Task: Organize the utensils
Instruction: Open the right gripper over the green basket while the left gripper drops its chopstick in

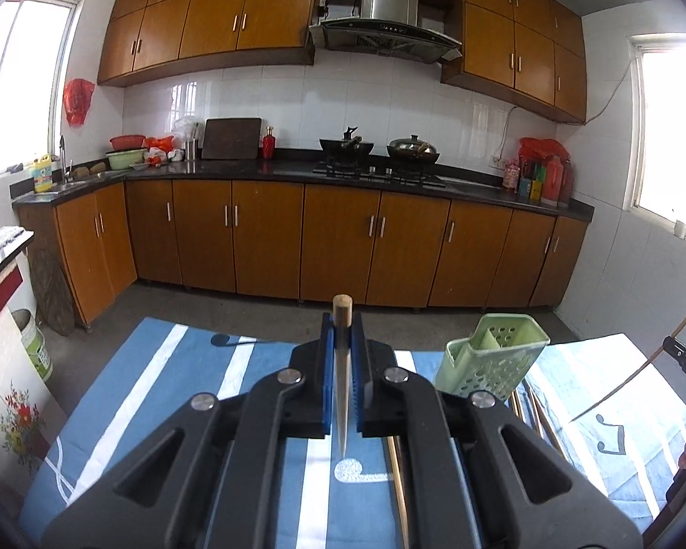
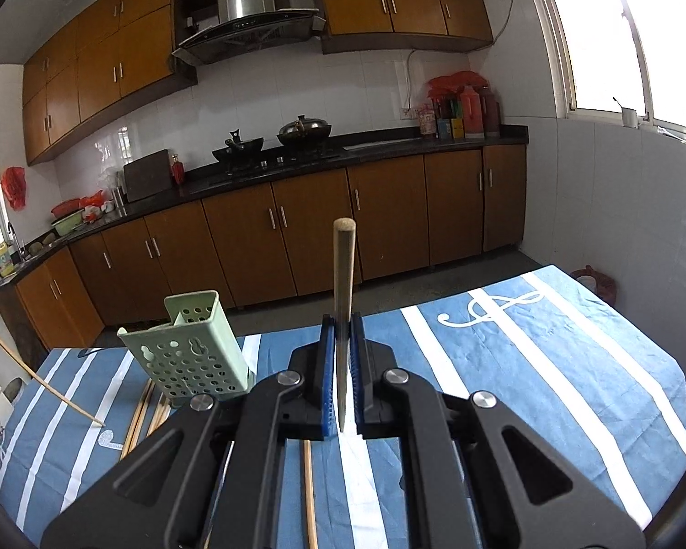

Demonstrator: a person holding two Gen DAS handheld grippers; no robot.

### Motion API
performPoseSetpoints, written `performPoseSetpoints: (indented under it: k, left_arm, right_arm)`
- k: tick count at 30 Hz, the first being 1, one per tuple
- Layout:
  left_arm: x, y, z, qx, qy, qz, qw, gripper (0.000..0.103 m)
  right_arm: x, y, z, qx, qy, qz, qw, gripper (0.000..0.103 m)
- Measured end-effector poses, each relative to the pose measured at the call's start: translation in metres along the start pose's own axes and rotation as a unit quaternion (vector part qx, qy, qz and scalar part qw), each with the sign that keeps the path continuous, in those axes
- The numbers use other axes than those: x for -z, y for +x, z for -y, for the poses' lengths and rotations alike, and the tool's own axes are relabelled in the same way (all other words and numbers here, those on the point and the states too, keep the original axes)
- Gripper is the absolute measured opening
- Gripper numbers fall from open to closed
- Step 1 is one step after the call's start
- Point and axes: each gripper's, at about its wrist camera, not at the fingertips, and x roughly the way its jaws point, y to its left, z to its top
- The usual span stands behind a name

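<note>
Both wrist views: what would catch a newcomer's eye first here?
First, each tool is shut on a chopstick: the left tool and the right tool each pinch one stick between blue pads, wooden end pointing away from the camera. Next comes the green perforated utensil holder, standing on the blue-and-white striped cloth. More loose chopsticks lie flat on the cloth at its base.

Both views are taken from just behind the fingers, low over the tabletop [image 1: 160, 366] and aimed at 12 o'clock toward the kitchen counter [image 1: 297, 169]. The green holder [image 1: 489, 357] is seen at 2 o'clock from the left wrist and at 10 o'clock [image 2: 187, 347] from the right. The striped cloth [image 2: 526, 357] and cabinets are shared by both.
</note>
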Motion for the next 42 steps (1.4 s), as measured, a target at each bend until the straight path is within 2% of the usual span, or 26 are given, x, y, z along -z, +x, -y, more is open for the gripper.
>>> performPoseSetpoints:
  k: [5,11,13,17,21,24,31,37,40,42]
  left_arm:
    - [-0.033,-0.004,0.009,0.011,0.001,0.026,0.9996,0.008]
    - [-0.089,-0.011,0.036,0.041,-0.024,0.079,0.9957,0.008]
    - [-0.105,-0.013,0.046,0.047,-0.035,0.102,0.9931,0.008]
    - [-0.119,-0.005,0.066,0.068,-0.049,0.115,0.9899,0.008]
    - [-0.113,0.015,0.085,0.089,-0.052,0.104,0.9892,0.008]
    - [-0.100,0.035,0.097,0.097,-0.048,0.081,0.9908,0.008]
    - [-0.067,0.072,0.109,0.098,-0.033,0.033,0.9941,0.008]
    - [-0.048,0.096,0.112,0.096,-0.033,-0.009,0.9948,0.008]
    - [-0.044,0.096,0.109,0.096,-0.033,-0.014,0.9947,0.015]
    - [-0.043,0.092,0.106,0.094,-0.034,-0.011,0.9949,0.024]
  right_arm:
    - [-0.035,-0.008,-0.008,-0.025,0.007,0.036,0.999,0.007]
    - [-0.080,-0.020,-0.032,-0.081,0.031,0.100,0.991,0.007]
    - [-0.089,-0.020,-0.040,-0.100,0.035,0.115,0.988,0.007]
    - [-0.092,-0.006,-0.058,-0.124,0.032,0.117,0.985,0.007]
    - [-0.086,0.010,-0.072,-0.131,0.019,0.097,0.986,0.007]
    - [-0.077,0.021,-0.080,-0.128,0.008,0.077,0.989,0.007]
    - [-0.057,0.042,-0.088,-0.123,-0.001,0.031,0.992,0.007]
    - [-0.048,0.051,-0.090,-0.116,-0.006,0.008,0.993,0.008]
    - [-0.046,0.051,-0.088,-0.114,-0.005,0.003,0.993,0.008]
    - [-0.047,0.047,-0.086,-0.112,-0.001,0.002,0.994,0.008]
